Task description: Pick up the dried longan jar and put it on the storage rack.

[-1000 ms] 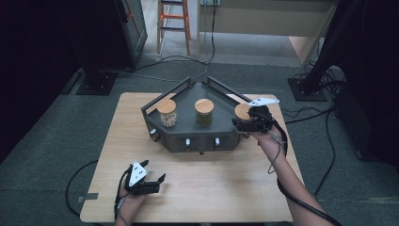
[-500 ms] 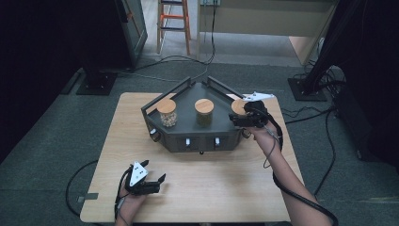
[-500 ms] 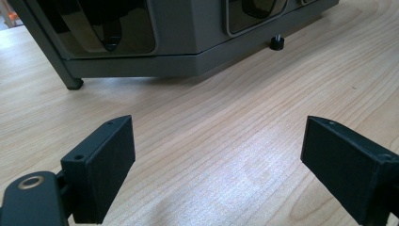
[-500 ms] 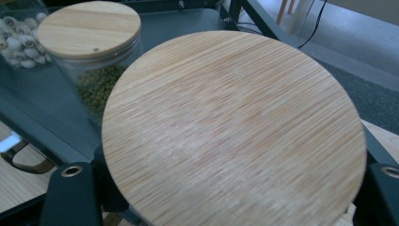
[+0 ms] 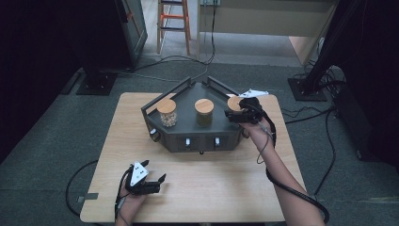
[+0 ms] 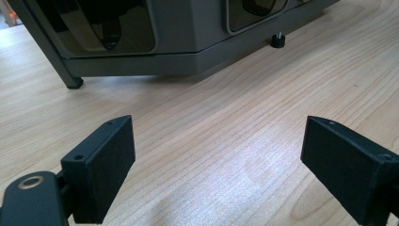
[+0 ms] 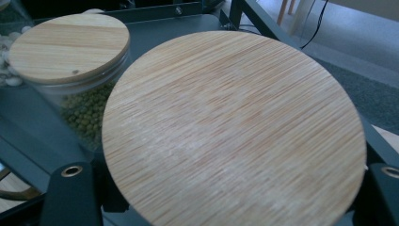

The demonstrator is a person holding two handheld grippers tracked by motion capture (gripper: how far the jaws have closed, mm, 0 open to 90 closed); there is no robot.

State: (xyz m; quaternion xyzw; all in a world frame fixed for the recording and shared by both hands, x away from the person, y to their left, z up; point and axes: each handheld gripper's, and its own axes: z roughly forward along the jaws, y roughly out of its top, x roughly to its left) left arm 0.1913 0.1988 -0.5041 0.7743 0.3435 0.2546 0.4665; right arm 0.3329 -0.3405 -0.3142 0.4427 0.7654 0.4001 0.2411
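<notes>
Now your right tool (image 5: 234,116) stands around the rightmost jar (image 7: 234,127), a jaw at each side below its lid; whether it grips, I cannot tell. Left tool (image 5: 154,180) rests open, far away.

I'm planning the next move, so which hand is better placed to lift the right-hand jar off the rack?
Right. The right gripper already has its jaws around the right-hand jar on the rack. The left gripper rests open on the table, well short of it.
</notes>
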